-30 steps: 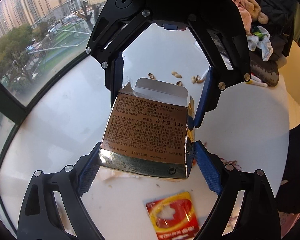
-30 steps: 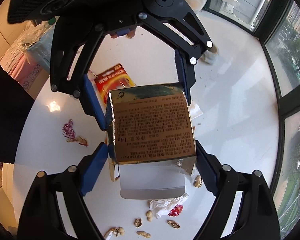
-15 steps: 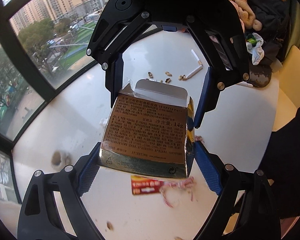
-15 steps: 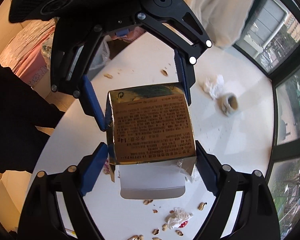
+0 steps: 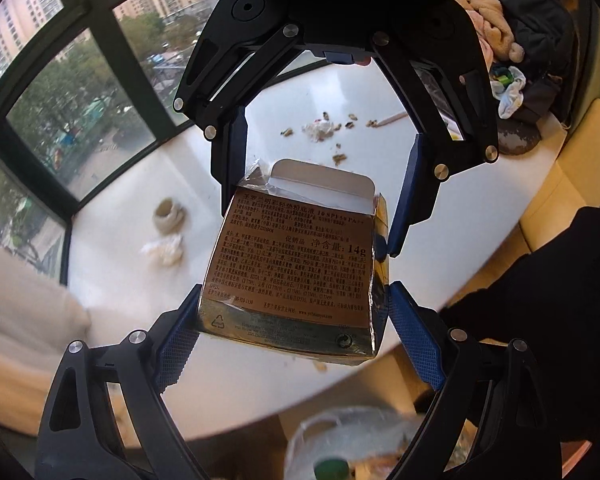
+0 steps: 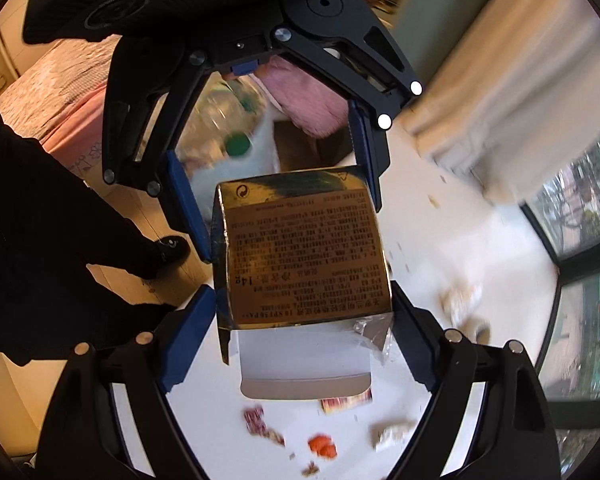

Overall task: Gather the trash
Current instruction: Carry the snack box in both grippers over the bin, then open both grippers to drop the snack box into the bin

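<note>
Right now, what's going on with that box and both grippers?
Both grippers are clamped on the same gold box, the left gripper at its closed end and the right gripper at the end with the open white flap. The box hangs over the white table's edge, near a plastic bag below. Tissues and scraps remain on the table.

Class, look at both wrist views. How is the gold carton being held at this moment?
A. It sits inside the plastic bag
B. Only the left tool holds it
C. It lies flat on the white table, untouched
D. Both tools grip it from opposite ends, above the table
D: the gold carton sits between the left tool pads and the right tool pads, raised above the white table.
</note>
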A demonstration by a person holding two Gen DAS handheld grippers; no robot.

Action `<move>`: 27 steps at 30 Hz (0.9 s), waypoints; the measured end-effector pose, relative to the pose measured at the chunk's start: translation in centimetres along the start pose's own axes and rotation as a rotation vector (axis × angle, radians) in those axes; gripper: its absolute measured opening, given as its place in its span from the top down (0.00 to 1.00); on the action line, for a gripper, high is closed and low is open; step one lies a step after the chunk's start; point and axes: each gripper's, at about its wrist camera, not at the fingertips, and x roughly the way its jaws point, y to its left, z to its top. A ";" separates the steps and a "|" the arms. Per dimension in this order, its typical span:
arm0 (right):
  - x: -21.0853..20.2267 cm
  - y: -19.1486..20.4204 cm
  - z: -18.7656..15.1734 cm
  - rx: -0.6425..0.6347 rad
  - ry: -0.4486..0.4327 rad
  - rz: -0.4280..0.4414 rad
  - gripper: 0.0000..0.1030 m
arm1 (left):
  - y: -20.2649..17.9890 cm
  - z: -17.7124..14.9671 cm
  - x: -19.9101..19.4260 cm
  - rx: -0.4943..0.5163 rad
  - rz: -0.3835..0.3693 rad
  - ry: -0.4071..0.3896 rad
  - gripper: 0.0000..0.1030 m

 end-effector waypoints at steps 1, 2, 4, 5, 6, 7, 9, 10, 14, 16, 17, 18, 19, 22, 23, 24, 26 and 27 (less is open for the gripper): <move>0.4 0.6 1.0 -0.011 -0.006 0.007 0.21 | -0.3 -0.9 -0.7 -0.006 0.007 0.006 0.16; 0.8 0.7 2.0 -0.020 -0.010 0.013 0.21 | -0.6 -1.8 -1.4 -0.015 0.012 0.013 0.16; 1.8 1.5 4.0 -0.038 -0.015 0.028 0.21 | -1.0 -3.7 -2.5 -0.034 0.018 0.023 0.16; 2.3 1.8 4.8 -0.048 -0.016 0.032 0.21 | -1.1 -4.7 -3.2 -0.049 0.019 0.027 0.16; 3.0 2.1 5.7 -0.060 -0.017 0.035 0.21 | -1.2 -5.8 -3.8 -0.064 0.019 0.027 0.16; 3.4 2.5 6.6 -0.068 -0.018 0.041 0.21 | -1.3 -6.5 -4.3 -0.077 0.019 0.026 0.16; 4.5 3.4 8.4 -0.084 -0.027 0.059 0.21 | -1.6 -8.1 -5.4 -0.105 0.025 0.017 0.16; 5.1 3.9 9.2 -0.092 -0.031 0.072 0.21 | -1.7 -8.8 -5.9 -0.119 0.027 0.014 0.16; 7.7 6.2 13.2 -0.148 -0.037 0.120 0.32 | -2.3 -12.3 -6.4 -0.165 0.027 0.046 0.17; 9.7 7.5 14.6 -0.172 -0.029 0.143 0.33 | -2.6 -14.7 -6.2 -0.194 0.012 0.071 0.17; 11.0 8.0 15.0 -0.171 -0.025 0.163 0.33 | -2.6 -15.7 -6.2 -0.212 0.009 0.080 0.17; 12.0 8.3 15.8 -0.167 -0.023 0.173 0.33 | -2.8 -16.8 -6.0 -0.234 0.003 0.088 0.17; 13.0 8.5 16.7 -0.161 -0.019 0.186 0.33 | -2.9 -17.5 -5.9 -0.249 -0.001 0.096 0.17; 15.1 9.0 17.1 -0.133 -0.011 0.208 0.33 | -3.4 -19.6 -6.0 -0.282 -0.014 0.109 0.17; 15.6 9.2 17.3 -0.129 -0.006 0.209 0.33 | -3.5 -20.1 -6.1 -0.291 -0.015 0.111 0.17; 15.8 9.4 17.2 -0.123 -0.001 0.210 0.33 | -3.6 -20.7 -6.2 -0.298 -0.012 0.112 0.17; 16.1 9.1 17.1 -0.105 -0.001 0.207 0.33 | -3.9 -21.4 -6.4 -0.316 -0.005 0.107 0.17; 16.0 8.8 17.0 -0.092 -0.007 0.203 0.33 | -3.9 -21.7 -6.5 -0.329 0.001 0.101 0.17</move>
